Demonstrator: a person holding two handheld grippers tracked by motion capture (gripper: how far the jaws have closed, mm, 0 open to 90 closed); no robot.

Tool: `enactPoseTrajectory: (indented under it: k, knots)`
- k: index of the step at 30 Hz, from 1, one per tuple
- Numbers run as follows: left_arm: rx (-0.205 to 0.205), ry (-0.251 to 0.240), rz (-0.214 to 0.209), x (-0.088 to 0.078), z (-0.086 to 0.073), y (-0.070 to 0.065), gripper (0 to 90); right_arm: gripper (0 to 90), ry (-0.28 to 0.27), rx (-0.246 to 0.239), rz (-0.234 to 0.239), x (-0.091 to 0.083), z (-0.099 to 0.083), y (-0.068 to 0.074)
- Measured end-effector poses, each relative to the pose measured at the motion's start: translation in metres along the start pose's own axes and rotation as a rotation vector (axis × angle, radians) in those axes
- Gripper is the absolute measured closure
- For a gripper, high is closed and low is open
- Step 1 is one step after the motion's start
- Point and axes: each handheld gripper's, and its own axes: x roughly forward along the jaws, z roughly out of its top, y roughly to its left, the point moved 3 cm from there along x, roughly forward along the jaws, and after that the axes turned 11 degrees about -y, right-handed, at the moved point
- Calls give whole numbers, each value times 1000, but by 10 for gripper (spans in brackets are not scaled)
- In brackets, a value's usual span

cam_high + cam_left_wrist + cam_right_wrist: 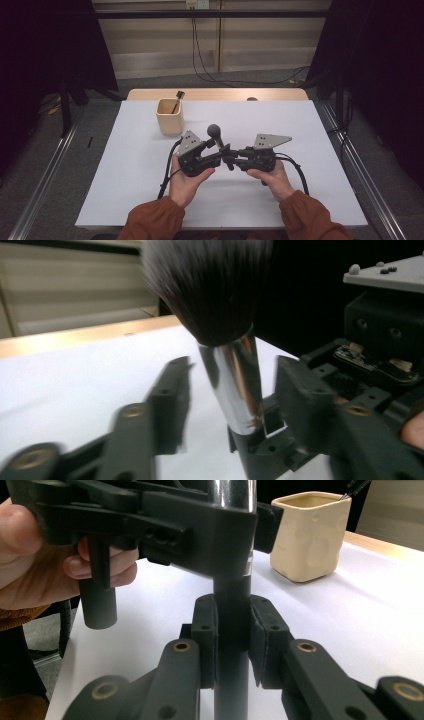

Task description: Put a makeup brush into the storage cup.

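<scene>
I have the makeup brush (215,132) upright above the middle of the table (300,200), a little nearer the front edge than the back one, bristle head up and dark handle pointing down. I keep it vertical because, by my reading, it is meant to drop handle-first into the cream cup (170,116) that stands toward the back-left corner, where another thin brush (177,99) already leans inside.

My right gripper (232,640) carries the load: its pads are clamped on the dark lower handle (232,680), one on each side, with no gap that I can see. That low hold leaves the shiny metal ferrule (235,385) free for the other hand.

My left gripper (230,390) comes in from the left side at ferrule height. Its jaws stand around the silver sleeve, one on each side. In the left gripper view there is white table visible between the left finger (172,400) and the metal, so I judge it not yet gripping, only bracketing the ferrule for a handover. In the right gripper view the same jaws cross just above my pads, so the two grips will sit stacked, not clashing.

Both hands rest low near the front edge, wrists steady, which keeps the brush from tipping during the exchange.
</scene>
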Motion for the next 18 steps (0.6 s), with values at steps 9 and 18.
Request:
enactPoseTrajectory:
  k: [9, 18]
  knots:
    - [-12, 11, -24, -2, 1, 2, 675, 755, 6, 1, 6, 2, -3, 1]
    - [-8, 17, -45, -4, 4, -1, 702, 748, -10, -4, 7, 4, -4, 3]
